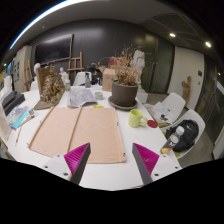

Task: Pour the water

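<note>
Hovering over the white table [110, 172], the gripper [112, 160] spreads its fingers wide, empty, tan mats [82, 132] ahead; green cup [137, 118] beyond, potted plant [125, 82] behind, dim ceiling-lit room.

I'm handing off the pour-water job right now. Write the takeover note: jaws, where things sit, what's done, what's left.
Gripper: jaws open, empty, hovering over the near edge of the white table.
Just ahead of the jaws lies a tan mat. Beyond it stands a potted plant; a green cup-like item sits right of the mat.
No water container can be picked out for certain.
Done: nothing visible. Left: find, grasp, pour.
</note>
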A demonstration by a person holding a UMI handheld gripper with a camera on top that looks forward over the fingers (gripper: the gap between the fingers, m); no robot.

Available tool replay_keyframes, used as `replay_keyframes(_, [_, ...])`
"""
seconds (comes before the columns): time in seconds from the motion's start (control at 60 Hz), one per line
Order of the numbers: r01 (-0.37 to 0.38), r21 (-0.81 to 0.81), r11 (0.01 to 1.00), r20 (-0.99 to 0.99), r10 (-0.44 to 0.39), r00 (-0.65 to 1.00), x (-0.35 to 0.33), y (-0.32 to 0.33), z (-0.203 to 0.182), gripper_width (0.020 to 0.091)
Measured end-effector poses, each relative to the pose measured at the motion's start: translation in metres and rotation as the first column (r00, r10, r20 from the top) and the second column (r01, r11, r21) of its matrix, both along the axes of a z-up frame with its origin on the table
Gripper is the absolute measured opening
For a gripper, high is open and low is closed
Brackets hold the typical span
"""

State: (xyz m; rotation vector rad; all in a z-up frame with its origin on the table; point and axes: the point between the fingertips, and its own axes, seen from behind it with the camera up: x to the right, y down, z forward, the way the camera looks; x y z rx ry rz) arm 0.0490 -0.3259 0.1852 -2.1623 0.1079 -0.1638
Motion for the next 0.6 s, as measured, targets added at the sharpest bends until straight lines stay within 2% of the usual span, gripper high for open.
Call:
replay_keyframes(0.367, [0.17,0.015,0.985,0.013,-0.17,0.985,0.193,-0.041,-0.081,0.0861])
replay_keyframes(0.6, [0.17,0.088,0.981,-0.006,-0.171,0.985,0.276,-0.003,-0.107,0.0863])
